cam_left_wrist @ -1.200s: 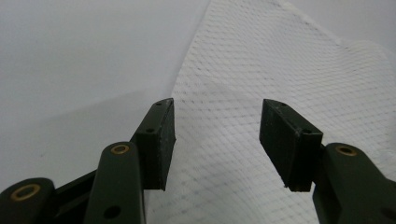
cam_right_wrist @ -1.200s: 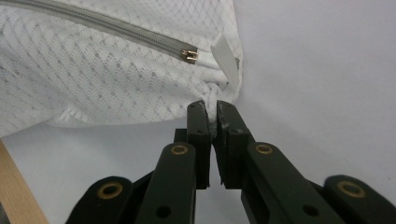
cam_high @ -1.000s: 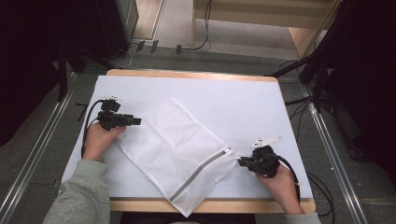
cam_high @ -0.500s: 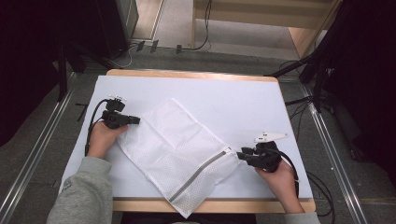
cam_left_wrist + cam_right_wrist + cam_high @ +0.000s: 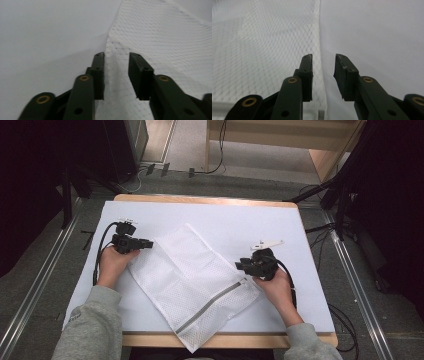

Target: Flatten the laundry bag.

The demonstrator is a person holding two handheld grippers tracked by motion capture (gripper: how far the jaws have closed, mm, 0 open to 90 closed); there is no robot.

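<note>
A white mesh bag (image 5: 190,270) lies flat and slantwise on the white table cover (image 5: 240,220), its grey zipper (image 5: 210,304) running near the end closest to me. My left gripper (image 5: 149,242) stands at the bag's left corner, open. In the left gripper view the mesh bag (image 5: 162,37) reaches in between the spread jaws of the left gripper (image 5: 116,56). My right gripper (image 5: 239,266) is at the bag's right edge, just past the zipper's end, open. In the right gripper view the hemmed edge of the bag (image 5: 262,37) runs under the gap of the right gripper (image 5: 323,57).
The bag's near corner hangs over the wooden front edge (image 5: 280,339) of the table. Cables (image 5: 100,255) trail from both grippers. Dark stands and floor cables surround the table, and a wooden frame (image 5: 320,160) stands behind it.
My right gripper has moved away from me and leftward, up to the bag's right edge. The left gripper has edged slightly forward at the left corner. The bag lies as before.
</note>
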